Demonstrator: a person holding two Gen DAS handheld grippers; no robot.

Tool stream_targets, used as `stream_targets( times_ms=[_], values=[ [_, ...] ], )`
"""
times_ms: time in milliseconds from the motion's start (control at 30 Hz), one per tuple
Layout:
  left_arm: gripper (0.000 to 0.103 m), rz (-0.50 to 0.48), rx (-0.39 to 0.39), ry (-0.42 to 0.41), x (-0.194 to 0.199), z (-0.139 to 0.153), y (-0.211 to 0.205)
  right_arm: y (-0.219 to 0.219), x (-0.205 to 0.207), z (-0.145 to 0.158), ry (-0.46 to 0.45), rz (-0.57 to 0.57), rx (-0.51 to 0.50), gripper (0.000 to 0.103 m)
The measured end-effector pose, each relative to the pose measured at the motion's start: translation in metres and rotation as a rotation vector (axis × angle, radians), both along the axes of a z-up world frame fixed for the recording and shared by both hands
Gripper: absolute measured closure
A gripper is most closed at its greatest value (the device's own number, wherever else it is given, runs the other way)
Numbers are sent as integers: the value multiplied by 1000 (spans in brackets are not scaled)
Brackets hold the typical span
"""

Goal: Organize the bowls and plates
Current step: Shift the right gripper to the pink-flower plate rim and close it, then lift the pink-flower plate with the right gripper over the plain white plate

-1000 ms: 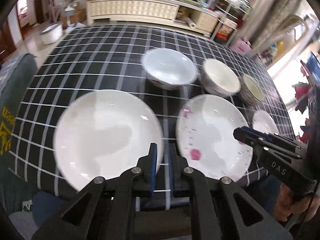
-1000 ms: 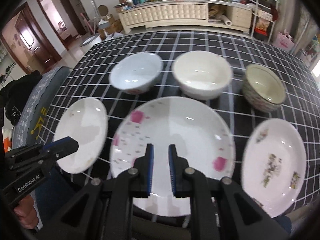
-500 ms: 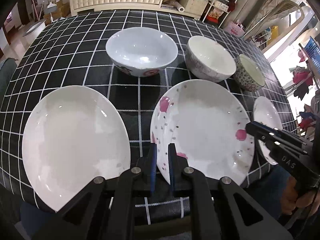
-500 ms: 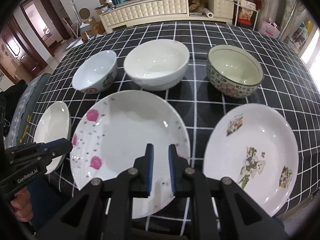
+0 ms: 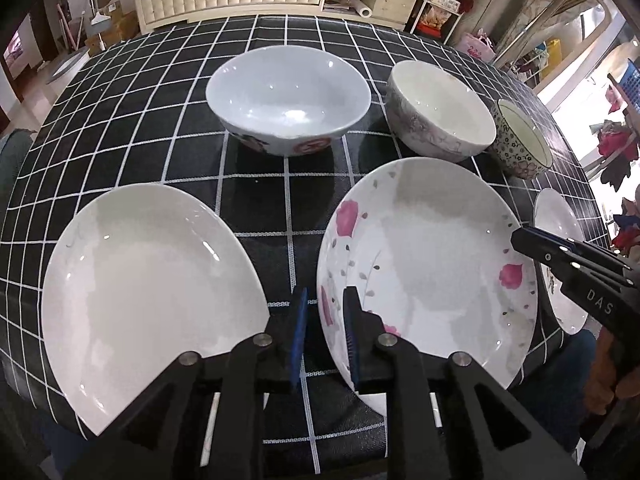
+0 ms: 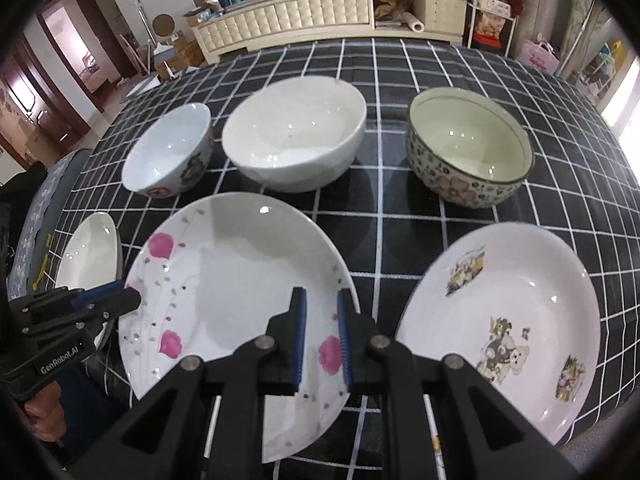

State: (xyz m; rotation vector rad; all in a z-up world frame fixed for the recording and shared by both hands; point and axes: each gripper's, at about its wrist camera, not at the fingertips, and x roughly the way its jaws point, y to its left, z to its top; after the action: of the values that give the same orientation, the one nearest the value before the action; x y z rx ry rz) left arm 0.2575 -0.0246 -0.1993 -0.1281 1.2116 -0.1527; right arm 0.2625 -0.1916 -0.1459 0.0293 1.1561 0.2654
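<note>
A pink-flowered plate (image 5: 432, 264) lies at the near middle of the checked tablecloth (image 5: 160, 92). My left gripper (image 5: 324, 312) is at its left rim. Its jaws are opening, the rim sits between the pads, and they do not press on it. My right gripper (image 6: 322, 320) hangs over the same plate's (image 6: 240, 280) right rim, a narrow gap between its pads. A plain white plate (image 5: 148, 292) lies to the left and a cartoon-printed plate (image 6: 520, 300) to the right. Behind them stand a pale blue bowl (image 5: 288, 100), a white bowl (image 6: 296, 136) and a flower-patterned bowl (image 6: 468, 144).
The plates reach close to the table's near edge (image 5: 280, 432). A cream cabinet (image 6: 300, 12) and cluttered shelves stand beyond the far side. A person's hand (image 6: 40, 408) holds the left gripper's handle at the lower left of the right wrist view.
Both grippers have sunk toward the table and closer to the flowered plate. The left one went from the plain plate's edge to the flowered plate's left rim, and its jaws have widened a little.
</note>
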Motion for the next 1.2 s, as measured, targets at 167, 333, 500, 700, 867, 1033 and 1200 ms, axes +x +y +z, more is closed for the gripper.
stream_targets(
  times_ms=[167, 333, 500, 700, 867, 1033, 1200],
  values=[
    [87, -6, -1, 14, 5, -8, -2, 3, 4, 1, -2, 11, -11, 84],
    [87, -3, -12, 25, 5, -12, -1, -2, 5, 9, -47, -12, -68, 69],
    [87, -4, -15, 25, 6, -13, -4, -6, 7, -5, 4, -21, -62, 65],
    [87, -17, -20, 31, 6, -15, -11, -8, 3, -10, 14, -24, -50, 65],
    [87, -15, -27, 37, 5, -17, -12, -5, 0, -12, 26, -5, -31, 65],
    [87, -15, -28, 42, 2, -19, -13, -1, 0, -22, 63, -7, -35, 70],
    [87, -15, -25, 37, 1, -19, -13, -7, -4, -20, 47, -40, -45, 77]
  ],
)
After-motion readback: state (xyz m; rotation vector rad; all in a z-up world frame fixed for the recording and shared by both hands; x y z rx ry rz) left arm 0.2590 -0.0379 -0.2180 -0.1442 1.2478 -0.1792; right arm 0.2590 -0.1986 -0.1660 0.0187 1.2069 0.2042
